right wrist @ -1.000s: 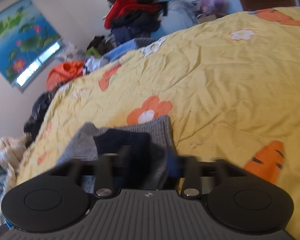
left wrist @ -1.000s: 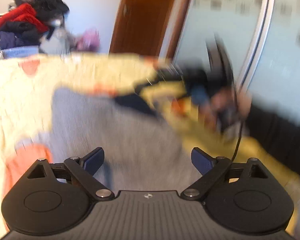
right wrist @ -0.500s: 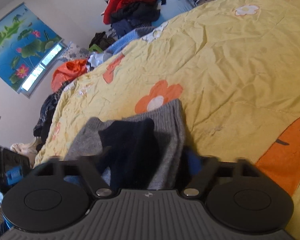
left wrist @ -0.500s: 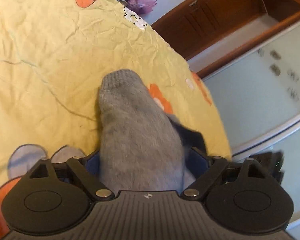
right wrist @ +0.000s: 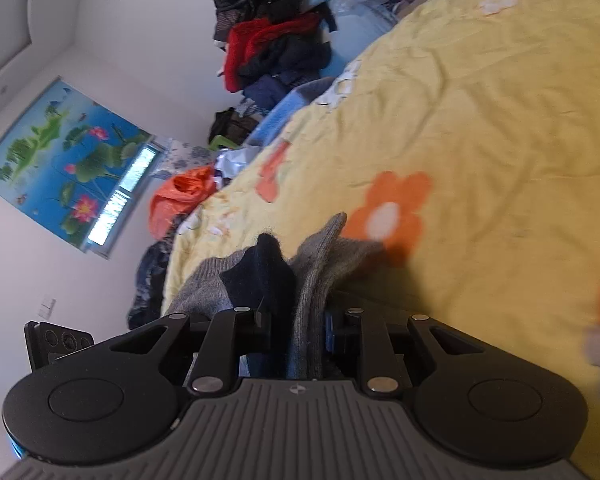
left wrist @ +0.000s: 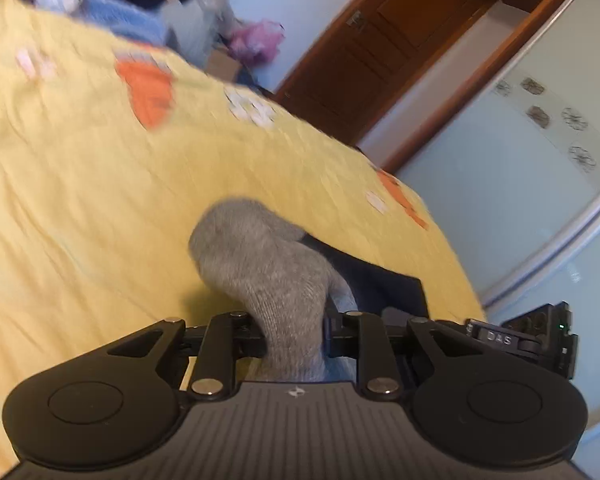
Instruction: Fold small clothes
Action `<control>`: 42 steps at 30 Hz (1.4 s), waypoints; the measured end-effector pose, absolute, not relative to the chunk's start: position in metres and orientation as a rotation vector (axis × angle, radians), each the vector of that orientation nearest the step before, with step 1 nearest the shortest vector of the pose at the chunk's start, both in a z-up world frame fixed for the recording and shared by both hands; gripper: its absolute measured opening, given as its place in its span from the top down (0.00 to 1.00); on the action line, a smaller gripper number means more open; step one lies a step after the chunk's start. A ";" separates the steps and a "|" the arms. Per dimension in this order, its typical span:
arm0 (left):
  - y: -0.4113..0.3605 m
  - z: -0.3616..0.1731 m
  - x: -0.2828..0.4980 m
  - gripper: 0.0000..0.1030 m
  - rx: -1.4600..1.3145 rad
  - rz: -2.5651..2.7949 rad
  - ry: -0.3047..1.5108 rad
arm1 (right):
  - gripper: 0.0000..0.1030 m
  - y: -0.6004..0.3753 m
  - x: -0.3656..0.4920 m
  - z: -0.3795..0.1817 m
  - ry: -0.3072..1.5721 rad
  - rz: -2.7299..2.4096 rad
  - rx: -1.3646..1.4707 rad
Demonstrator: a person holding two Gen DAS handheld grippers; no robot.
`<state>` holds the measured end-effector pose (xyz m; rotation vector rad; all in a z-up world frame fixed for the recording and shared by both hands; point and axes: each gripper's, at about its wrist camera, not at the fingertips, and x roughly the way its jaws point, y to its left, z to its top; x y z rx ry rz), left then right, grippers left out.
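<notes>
A grey knit sock point(left wrist: 260, 264) with a dark navy part point(left wrist: 376, 280) lies over the yellow flowered bedspread point(left wrist: 80, 208). My left gripper point(left wrist: 294, 336) is shut on the grey end of the sock, which bunches up between its fingers. My right gripper point(right wrist: 292, 332) is shut on the other end of the same sock point(right wrist: 320, 264), where the grey cuff and the navy part point(right wrist: 268, 272) stand up between the fingers. The right gripper's body point(left wrist: 540, 340) shows at the right edge of the left wrist view.
A heap of dark and red clothes point(right wrist: 276, 40) sits beyond the bed's far edge, with an orange bag point(right wrist: 180, 196) lower down. A brown wooden door point(left wrist: 380, 48) and a frosted wardrobe panel point(left wrist: 520, 184) stand past the bed. A lotus picture point(right wrist: 64, 160) hangs on the wall.
Both grippers have closed on the sock's ends, from open a second ago. Both have tilted, and the sock is now bunched and raised between them.
</notes>
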<state>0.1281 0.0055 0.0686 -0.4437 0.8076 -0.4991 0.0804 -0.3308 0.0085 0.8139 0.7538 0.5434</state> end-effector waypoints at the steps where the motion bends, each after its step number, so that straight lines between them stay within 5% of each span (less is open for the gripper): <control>1: 0.010 0.069 0.135 0.79 -0.430 -0.469 0.810 | 0.75 -0.323 0.088 0.009 0.751 0.551 0.820; 6: 0.027 0.045 0.129 0.73 -0.364 -0.356 0.858 | 0.69 -0.286 0.126 -0.012 0.818 0.512 0.768; 8: 0.037 0.046 0.109 0.54 -0.443 -0.357 0.833 | 0.60 -0.281 0.126 -0.017 0.844 0.472 0.736; 9: 0.042 0.048 0.095 0.28 -0.477 -0.359 0.828 | 0.53 -0.283 0.119 -0.014 0.841 0.466 0.731; 10: 0.046 0.049 0.079 0.13 -0.502 -0.367 0.817 | 0.48 -0.287 0.109 -0.008 0.831 0.467 0.715; 12: 0.049 0.046 0.045 0.13 -0.513 -0.400 0.777 | 0.39 -0.297 0.078 0.007 0.793 0.475 0.640; 18: 0.040 0.018 -0.023 0.14 -0.526 -0.473 0.844 | 0.36 -0.301 -0.010 0.005 0.891 0.527 0.506; 21: 0.033 0.019 -0.027 0.14 -0.512 -0.484 0.854 | 0.36 -0.293 -0.035 -0.002 0.902 0.578 0.514; 23: 0.030 0.020 -0.023 0.47 -0.513 -0.476 0.881 | 0.36 -0.293 -0.039 -0.006 0.906 0.600 0.588; 24: 0.027 0.018 -0.020 0.73 -0.485 -0.449 0.917 | 0.48 -0.293 -0.037 -0.008 0.911 0.606 0.621; 26: 0.027 0.020 -0.016 0.77 -0.472 -0.428 0.946 | 0.79 -0.293 -0.028 -0.015 0.963 0.587 0.659; 36: 0.025 0.028 -0.024 0.84 -0.349 -0.381 0.972 | 0.85 -0.300 -0.043 -0.014 0.978 0.615 0.639; 40: 0.023 0.029 -0.025 0.84 -0.341 -0.380 0.966 | 0.74 -0.308 -0.039 -0.022 0.978 0.630 0.706; 42: 0.025 0.028 -0.024 0.84 -0.358 -0.383 0.968 | 0.53 -0.314 -0.034 -0.014 0.953 0.613 0.697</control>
